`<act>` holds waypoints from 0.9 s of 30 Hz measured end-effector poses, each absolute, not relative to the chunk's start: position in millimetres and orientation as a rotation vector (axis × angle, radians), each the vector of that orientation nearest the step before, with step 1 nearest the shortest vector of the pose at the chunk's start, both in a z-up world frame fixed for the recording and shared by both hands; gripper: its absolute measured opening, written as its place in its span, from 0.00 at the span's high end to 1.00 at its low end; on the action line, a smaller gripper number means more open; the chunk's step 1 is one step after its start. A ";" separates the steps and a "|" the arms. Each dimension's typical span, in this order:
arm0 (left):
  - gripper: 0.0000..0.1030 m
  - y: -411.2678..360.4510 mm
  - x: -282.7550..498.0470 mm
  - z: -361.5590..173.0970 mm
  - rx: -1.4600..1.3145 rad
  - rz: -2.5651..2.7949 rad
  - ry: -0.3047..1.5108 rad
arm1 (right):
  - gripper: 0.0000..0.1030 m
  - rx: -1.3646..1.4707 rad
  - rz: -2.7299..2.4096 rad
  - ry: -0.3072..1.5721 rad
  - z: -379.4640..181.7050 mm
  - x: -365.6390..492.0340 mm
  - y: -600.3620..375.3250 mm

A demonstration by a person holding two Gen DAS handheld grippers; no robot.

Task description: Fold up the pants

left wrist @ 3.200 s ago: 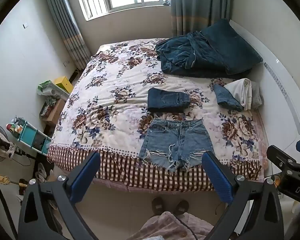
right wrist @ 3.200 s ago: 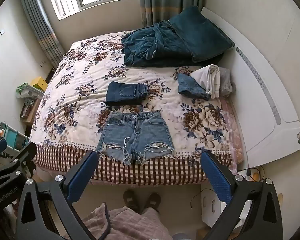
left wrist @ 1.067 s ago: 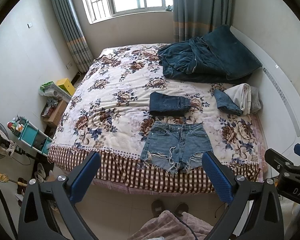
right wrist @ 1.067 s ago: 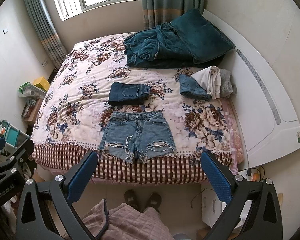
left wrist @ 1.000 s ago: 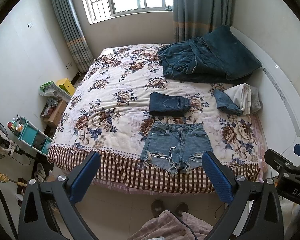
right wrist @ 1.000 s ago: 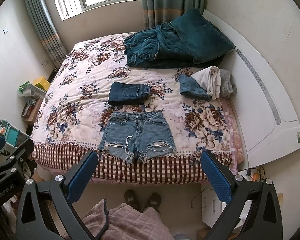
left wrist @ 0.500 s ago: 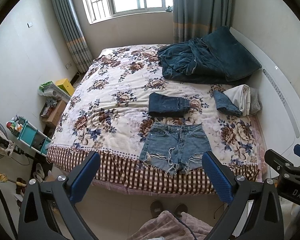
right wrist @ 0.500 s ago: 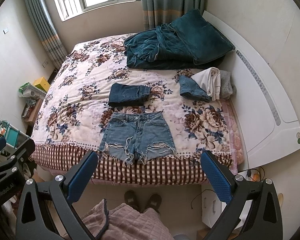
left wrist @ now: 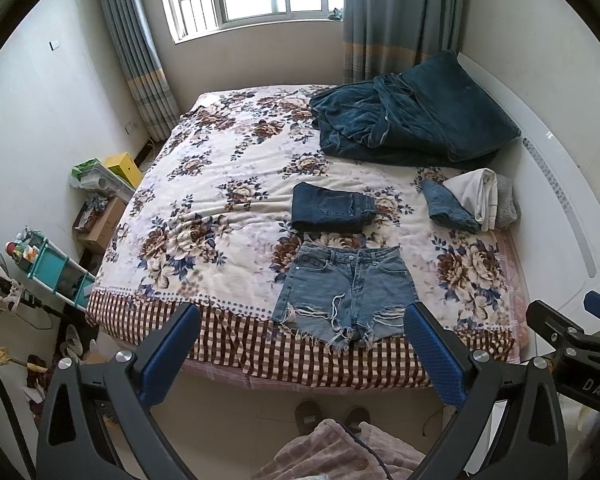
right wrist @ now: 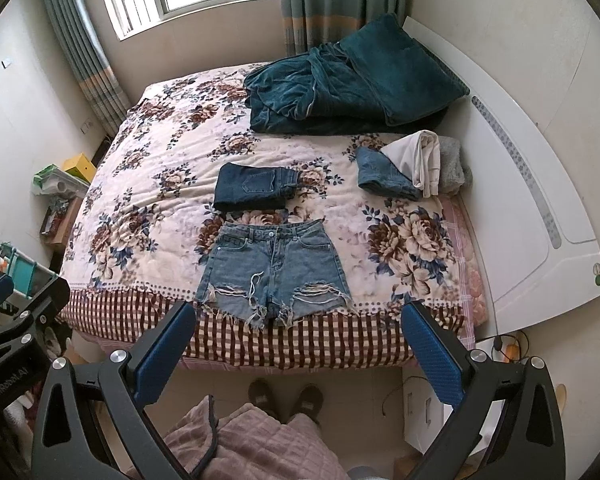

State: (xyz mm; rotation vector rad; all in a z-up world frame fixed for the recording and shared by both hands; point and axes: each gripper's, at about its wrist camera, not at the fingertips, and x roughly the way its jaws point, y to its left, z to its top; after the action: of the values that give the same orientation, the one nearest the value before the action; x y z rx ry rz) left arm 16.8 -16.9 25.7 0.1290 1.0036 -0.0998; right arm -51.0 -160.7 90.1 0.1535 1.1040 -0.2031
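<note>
Light blue frayed denim shorts lie flat, waistband away from me, at the near edge of the floral bed; they also show in the right wrist view. Folded dark blue jeans lie just beyond them. My left gripper is open and empty, held high above the floor in front of the bed. My right gripper is open and empty too, at about the same height, and its body shows at the right of the left wrist view.
A heap of dark teal blanket and pillow lies at the bed's far right. A small stack of blue, white and grey clothes sits near the white headboard. A teal rack and boxes stand left. My slippered feet stand below.
Both views have drifted only slightly over the last second; the bed sits a touch lower in frame. The clothes have not moved and both grippers stay open.
</note>
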 end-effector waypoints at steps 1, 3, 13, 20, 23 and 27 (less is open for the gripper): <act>0.00 -16.3 19.8 23.5 0.127 -0.102 1.007 | 0.00 0.154 -0.210 1.109 88.3 -49.4 -161.2; 0.00 -12.2 25.8 17.5 0.121 -0.103 1.010 | 0.00 0.156 -0.223 1.117 82.0 -46.8 -163.4; 0.00 -8.5 70.7 -45.1 0.141 -0.138 1.097 | 0.00 0.185 -0.317 1.196 12.2 0.3 -176.9; 0.00 -20.8 100.0 -109.1 0.169 -0.174 1.173 | 0.00 0.213 -0.337 1.270 -65.8 47.4 -201.4; 0.00 -32.5 115.1 -140.9 0.195 -0.140 1.201 | 0.00 0.250 -0.290 1.283 -103.2 67.4 -217.8; 0.00 -53.5 137.2 -188.9 0.215 -0.048 1.237 | 0.00 0.353 -0.189 1.368 -170.5 102.9 -256.8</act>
State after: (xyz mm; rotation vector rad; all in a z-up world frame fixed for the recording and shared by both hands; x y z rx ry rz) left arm 137.2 -53.5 -188.9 0.2152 1.2371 -0.0484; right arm 102.9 -256.8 -170.5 0.3525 1.3682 -0.1892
